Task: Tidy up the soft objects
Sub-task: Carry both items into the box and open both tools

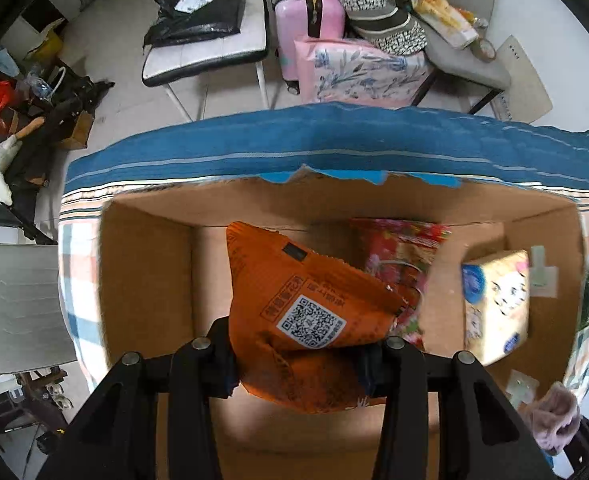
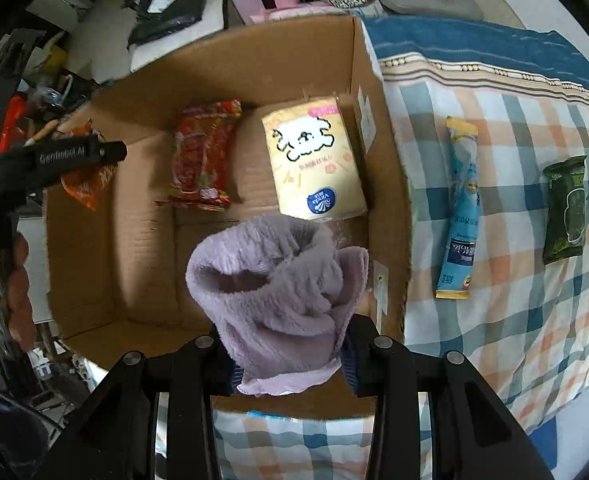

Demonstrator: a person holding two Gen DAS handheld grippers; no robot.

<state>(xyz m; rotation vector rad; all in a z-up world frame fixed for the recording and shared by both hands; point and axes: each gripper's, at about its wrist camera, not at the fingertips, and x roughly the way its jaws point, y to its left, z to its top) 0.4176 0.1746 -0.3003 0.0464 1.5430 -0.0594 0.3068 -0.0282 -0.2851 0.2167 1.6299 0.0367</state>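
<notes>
Cardboard box [image 2: 254, 60] is sitting open on the checked surface [image 2: 506, 280], holding a red snack packet [image 2: 202, 156] and a yellow tissue pack [image 2: 314, 160]. Above it, the left tool [image 1: 298, 360] is clenching an orange snack bag [image 1: 302, 300], while the right tool [image 2: 290, 356] is gripping a fluffy lilac cloth [image 2: 278, 288]. Beside the box, a blue sachet [image 2: 460, 208] and a dark green packet [image 2: 566, 208] are lying apart.

Fluffy cloth [image 2: 282, 280], matt cardboard box [image 2: 146, 216]

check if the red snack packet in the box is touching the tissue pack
Apart. The right wrist view shows bare cardboard floor between the red snack packet and the tissue pack.
</notes>
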